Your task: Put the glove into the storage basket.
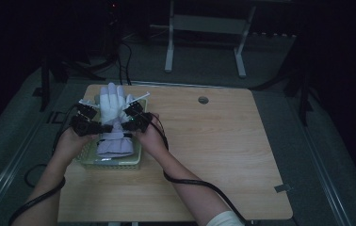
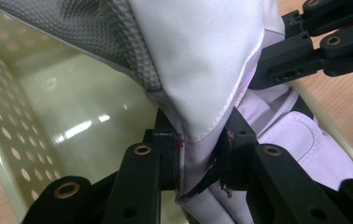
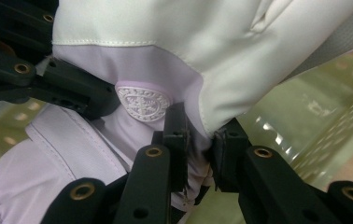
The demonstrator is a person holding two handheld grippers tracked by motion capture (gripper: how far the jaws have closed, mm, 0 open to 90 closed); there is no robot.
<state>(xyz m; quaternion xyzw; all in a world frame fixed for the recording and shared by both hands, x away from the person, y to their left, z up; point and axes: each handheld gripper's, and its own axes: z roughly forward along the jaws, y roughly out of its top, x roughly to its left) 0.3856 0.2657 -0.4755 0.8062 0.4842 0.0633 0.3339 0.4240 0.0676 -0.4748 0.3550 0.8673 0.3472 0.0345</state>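
- Holding a white glove (image 1: 113, 106) between them, the left gripper (image 1: 104, 127) and the right gripper (image 1: 125, 123) both bite the cloth near its narrow wrist part.
- The glove sits over a pale green basket (image 1: 112, 163) at the left side of the wooden bench (image 1: 223, 141); its finger end hangs out past the far rim of the basket, and its lilac cuff (image 1: 115, 145) lies down inside.
- In the left gripper view the fingers (image 2: 165, 154) are pressed together on a fold of the white and lilac cloth, with only the thin cloth between them.
- In the right gripper view the fingers (image 3: 177, 140) pinch the cloth the same way, just beside a round stitched badge (image 3: 143, 101).
- The glove looks soft and floppy (it folds and sags wherever nothing holds it up), so I think it will droop and swing when lifted.
- It looks light, so a gentle pinch should be enough to carry it.
- The white cloth looks smooth and may slip, but the grey bumpy patch (image 2: 86, 32) on the palm side looks grippy.
- A good place to hold it seems to be the thick seam or the cuff, where the cloth is doubled up.
- Pinching only one thin layer could let it slide out, I think.
- The basket wall has small holes and looks like hard plastic, so it will not bend like the glove.
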